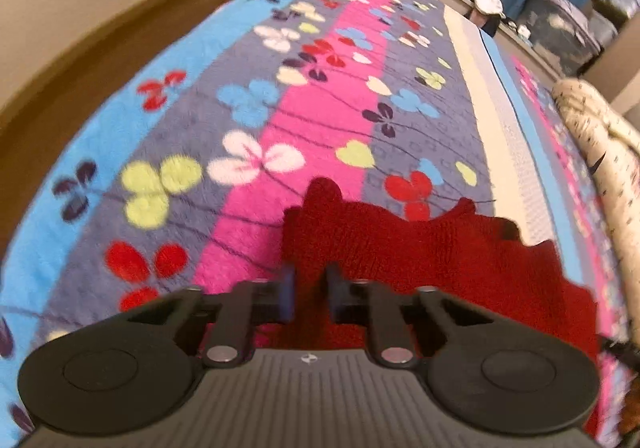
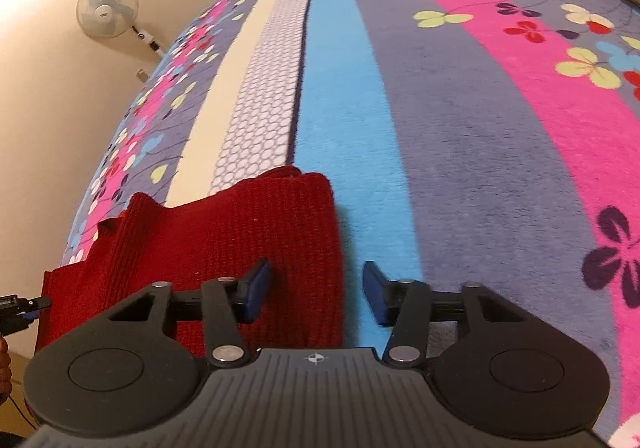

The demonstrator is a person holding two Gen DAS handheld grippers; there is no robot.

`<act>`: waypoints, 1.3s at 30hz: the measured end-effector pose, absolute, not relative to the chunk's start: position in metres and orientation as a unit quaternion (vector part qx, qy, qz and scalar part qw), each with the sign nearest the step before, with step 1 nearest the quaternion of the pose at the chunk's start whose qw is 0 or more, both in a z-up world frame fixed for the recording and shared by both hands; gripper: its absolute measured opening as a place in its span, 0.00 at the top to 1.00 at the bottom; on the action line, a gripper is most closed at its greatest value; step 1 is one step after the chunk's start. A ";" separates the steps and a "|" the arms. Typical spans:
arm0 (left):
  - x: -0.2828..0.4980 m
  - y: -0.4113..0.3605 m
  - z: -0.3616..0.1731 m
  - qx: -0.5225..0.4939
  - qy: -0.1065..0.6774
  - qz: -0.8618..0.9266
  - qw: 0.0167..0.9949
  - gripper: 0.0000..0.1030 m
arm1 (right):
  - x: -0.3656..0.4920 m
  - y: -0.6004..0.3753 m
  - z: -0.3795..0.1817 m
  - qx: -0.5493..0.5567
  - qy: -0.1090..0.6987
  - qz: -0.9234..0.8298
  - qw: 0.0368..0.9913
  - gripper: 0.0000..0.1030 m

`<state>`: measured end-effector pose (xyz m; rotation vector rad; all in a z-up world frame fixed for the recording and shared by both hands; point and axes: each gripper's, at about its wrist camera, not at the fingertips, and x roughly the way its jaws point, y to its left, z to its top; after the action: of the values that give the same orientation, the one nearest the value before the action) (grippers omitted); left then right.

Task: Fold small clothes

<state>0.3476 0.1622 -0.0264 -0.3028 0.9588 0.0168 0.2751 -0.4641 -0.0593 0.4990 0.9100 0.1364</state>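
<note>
Two wrist views. Left wrist: left gripper [image 1: 310, 296] pinches the near edge of a red knitted garment [image 1: 400, 244] lying on a flowered blanket [image 1: 248, 104], so a fold seems to be starting. Right wrist: right gripper [image 2: 318, 292] shows released jaws straddling the garment's right edge; it likely must clamp before lifting. No readable writing

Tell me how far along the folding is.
Partway, it seems. The red knit garment lies on the blanket, apparently doubled at its far corner. The left gripper pinches it; the right gripper straddles its edge, jaws open. Further folding remains.
</note>
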 end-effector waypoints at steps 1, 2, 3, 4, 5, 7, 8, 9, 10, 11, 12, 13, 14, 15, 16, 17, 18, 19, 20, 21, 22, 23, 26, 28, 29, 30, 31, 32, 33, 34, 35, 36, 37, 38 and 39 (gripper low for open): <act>0.347 0.161 -0.025 -0.140 0.455 0.005 0.879 0.87 | 0.275 -0.463 -0.057 0.231 0.429 0.065 0.871 0.89; 0.345 0.160 -0.023 -0.137 0.451 0.005 0.882 0.88 | 0.274 -0.462 -0.054 0.225 0.422 0.067 0.876 0.89; 0.345 0.161 -0.021 -0.133 0.446 0.005 0.885 0.88 | 0.274 -0.461 -0.051 0.221 0.415 0.069 0.880 0.90; 0.344 0.162 -0.018 -0.131 0.439 0.004 0.889 0.88 | 0.272 -0.461 -0.047 0.217 0.404 0.073 0.886 0.90; 0.342 0.163 -0.014 -0.134 0.428 0.002 0.894 0.89 | 0.272 -0.461 -0.043 0.214 0.392 0.076 0.891 0.90; 0.336 0.167 0.002 -0.148 0.379 -0.009 0.914 0.89 | 0.267 -0.464 -0.028 0.222 0.345 0.078 0.908 0.91; 0.331 0.168 0.012 -0.149 0.349 -0.012 0.925 0.89 | 0.262 -0.467 -0.019 0.235 0.310 0.084 0.917 0.92; 0.326 0.168 0.020 -0.149 0.319 -0.013 0.936 0.89 | 0.256 -0.469 -0.008 0.247 0.266 0.094 0.927 0.93; 0.323 0.169 0.026 -0.150 0.294 -0.013 0.944 0.89 | 0.249 -0.470 0.003 0.251 0.218 0.104 0.938 0.94; 0.320 0.169 0.031 -0.150 0.272 -0.008 0.951 0.89 | 0.243 -0.468 0.010 0.247 0.185 0.107 0.945 0.95; 0.318 0.170 0.033 -0.147 0.256 0.008 0.955 0.89 | 0.240 -0.467 0.014 0.243 0.161 0.106 0.951 0.95; 0.319 0.173 0.032 -0.148 0.256 0.022 0.955 0.89 | 0.239 -0.466 0.016 0.243 0.151 0.098 0.953 0.95; 0.323 0.176 0.028 -0.155 0.264 0.034 0.951 0.89 | 0.241 -0.467 0.015 0.246 0.151 0.089 0.953 0.95; 0.328 0.180 0.023 -0.163 0.279 0.041 0.945 0.89 | 0.247 -0.467 0.013 0.250 0.162 0.079 0.951 0.95; 0.332 0.182 0.016 -0.170 0.297 0.044 0.939 0.89 | 0.253 -0.467 0.008 0.250 0.181 0.068 0.949 0.95; 0.337 0.183 0.009 -0.173 0.316 0.046 0.932 0.89 | 0.260 -0.464 0.003 0.239 0.205 0.055 0.947 0.95; 0.344 0.182 -0.001 -0.167 0.344 0.051 0.923 0.89 | 0.270 -0.458 -0.005 0.217 0.240 0.041 0.945 0.94; 0.350 0.182 -0.008 -0.162 0.366 0.057 0.914 0.88 | 0.277 -0.451 -0.014 0.200 0.271 0.034 0.941 0.94; 0.355 0.182 -0.018 -0.163 0.392 0.060 0.903 0.87 | 0.285 -0.445 -0.023 0.184 0.302 0.028 0.935 0.94; 0.357 0.184 -0.024 -0.169 0.410 0.063 0.894 0.87 | 0.292 -0.439 -0.032 0.170 0.334 0.024 0.927 0.94; 0.359 0.186 -0.030 -0.177 0.424 0.069 0.886 0.86 | 0.297 -0.435 -0.039 0.163 0.356 0.023 0.920 0.93; 0.359 0.191 -0.033 -0.184 0.430 0.073 0.881 0.80 | 0.299 -0.430 -0.045 0.161 0.372 0.022 0.914 0.90; 0.351 0.199 -0.034 -0.214 0.439 0.060 0.870 0.50 | 0.301 -0.428 -0.047 0.166 0.384 0.014 0.908 0.83; 0.349 0.199 -0.035 -0.220 0.450 0.038 0.865 0.47 | 0.303 -0.431 -0.047 0.179 0.389 0.008 0.904 0.60; 0.348 0.197 -0.037 -0.212 0.456 0.031 0.864 0.47 | 0.304 -0.434 -0.050 0.191 0.395 0.003 0.898 0.42; 0.348 0.194 -0.038 -0.199 0.461 0.027 0.865 0.49 | 0.303 -0.437 -0.053 0.204 0.404 0.003 0.892 0.33; 0.348 0.190 -0.039 -0.185 0.465 0.023 0.866 0.52 | 0.301 -0.439 -0.058 0.217 0.416 0.008 0.883 0.33; 0.346 0.186 -0.040 -0.172 0.466 0.017 0.868 0.70 | 0.300 -0.439 -0.061 0.225 0.427 0.012 0.876 0.33; 0.345 0.183 -0.040 -0.160 0.466 0.012 0.870 0.86 | 0.300 -0.439 -0.064 0.228 0.435 0.014 0.871 0.33; 0.343 0.182 -0.039 -0.152 0.463 0.010 0.873 0.86 | 0.295 -0.437 -0.065 0.226 0.437 0.017 0.870 0.34; 0.341 0.179 -0.038 -0.143 0.458 0.010 0.877 0.86 | 0.294 -0.434 -0.065 0.221 0.436 0.024 0.872 0.39; 0.339 0.179 -0.037 -0.139 0.456 0.010 0.879 0.86 | 0.292 -0.431 -0.062 0.214 0.430 0.031 0.876 0.61; 0.338 0.178 -0.037 -0.138 0.455 0.011 0.880 0.86 | 0.290 -0.428 -0.059 0.208 0.422 0.036 0.882 0.70; 0.337 0.178 -0.037 -0.138 0.455 0.012 0.880 0.86 | 0.289 -0.426 -0.056 0.202 0.414 0.036 0.887 0.82; 0.336 0.178 -0.038 -0.140 0.455 0.013 0.879 0.85 | 0.287 -0.424 -0.053 0.192 0.405 0.030 0.894 0.83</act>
<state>0.3363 0.1778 -0.0376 -0.2916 0.9485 0.0261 0.2871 -0.4237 -0.0527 0.3973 0.8394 0.0628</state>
